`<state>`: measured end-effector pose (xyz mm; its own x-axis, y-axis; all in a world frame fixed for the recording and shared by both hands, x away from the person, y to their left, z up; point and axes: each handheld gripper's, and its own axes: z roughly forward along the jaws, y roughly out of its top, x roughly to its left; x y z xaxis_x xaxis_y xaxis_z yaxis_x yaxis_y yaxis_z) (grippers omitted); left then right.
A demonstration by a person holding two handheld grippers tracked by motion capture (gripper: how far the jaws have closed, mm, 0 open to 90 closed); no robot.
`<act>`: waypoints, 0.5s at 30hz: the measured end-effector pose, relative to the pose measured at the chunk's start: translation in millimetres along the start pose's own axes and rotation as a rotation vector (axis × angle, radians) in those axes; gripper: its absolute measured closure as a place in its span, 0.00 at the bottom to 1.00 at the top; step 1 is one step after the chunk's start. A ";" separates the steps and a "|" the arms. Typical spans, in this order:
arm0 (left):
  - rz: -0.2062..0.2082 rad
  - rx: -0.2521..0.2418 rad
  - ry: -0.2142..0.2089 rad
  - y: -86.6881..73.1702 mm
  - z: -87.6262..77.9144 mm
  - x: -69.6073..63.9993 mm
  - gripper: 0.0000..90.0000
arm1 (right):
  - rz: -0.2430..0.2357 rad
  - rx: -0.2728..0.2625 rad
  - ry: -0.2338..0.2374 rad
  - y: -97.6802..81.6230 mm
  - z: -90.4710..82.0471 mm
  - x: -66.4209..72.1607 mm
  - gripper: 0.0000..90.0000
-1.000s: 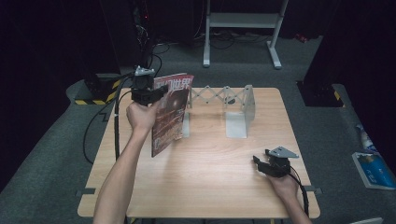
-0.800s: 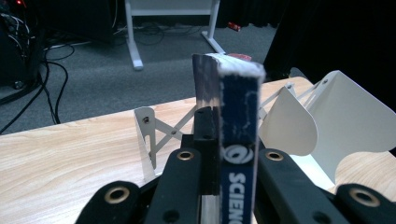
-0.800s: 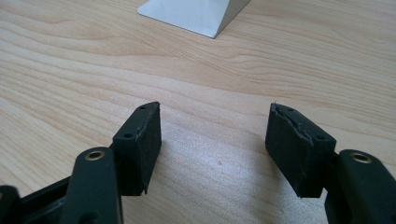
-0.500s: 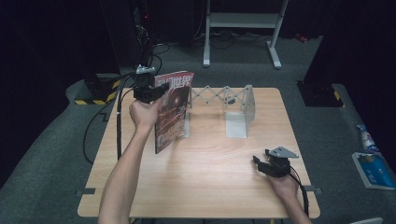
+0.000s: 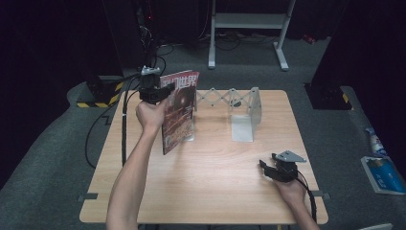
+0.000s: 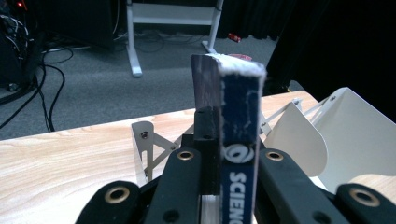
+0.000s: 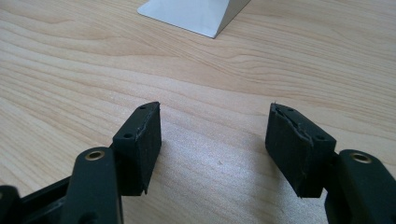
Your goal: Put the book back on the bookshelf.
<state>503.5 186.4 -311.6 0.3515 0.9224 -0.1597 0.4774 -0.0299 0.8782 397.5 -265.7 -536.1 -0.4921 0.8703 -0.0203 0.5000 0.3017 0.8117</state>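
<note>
A magazine [image 5: 179,112] with a dark red cover stands upright on the wooden table [image 5: 215,187], at the left end of a white expanding metal rack [image 5: 244,115]. My left gripper [image 5: 165,93] is shut on its upper spine edge. In the left gripper view the blue spine [image 6: 238,140] sits clamped between the two black jaws of the left gripper [image 6: 229,161], with the rack's white plates [image 6: 355,130] just behind. Near the table's front right, my right gripper [image 5: 268,167] rests low and open; the right gripper [image 7: 215,140] has only bare wood between its pads.
The rack's right end plate [image 7: 196,11] stands a little beyond the right gripper. Cables [image 5: 103,124] trail off the table's left side. On the floor are a white metal frame [image 5: 249,28] at the back and a blue-and-white packet [image 5: 380,172] at the right.
The left hand has edged the magazine slightly toward the rack. The right gripper has stayed where it was.
</note>
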 end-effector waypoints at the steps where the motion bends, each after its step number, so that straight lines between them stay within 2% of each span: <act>1: 0.000 -0.002 0.000 -0.1 0.5 0.1 0.93 | -0.001 0.000 0.000 0.0 0.0 0.0 0.40; 15: 0.011 -0.041 0.003 -1.8 7.6 -2.2 0.93 | 0.000 0.000 0.000 0.0 0.0 0.0 0.40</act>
<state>508.0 181.4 -316.2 0.3540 0.9234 -0.1483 0.4402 -0.0246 0.8976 397.5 -265.7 -536.1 -0.4925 0.8701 -0.0205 0.4997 0.3020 0.8119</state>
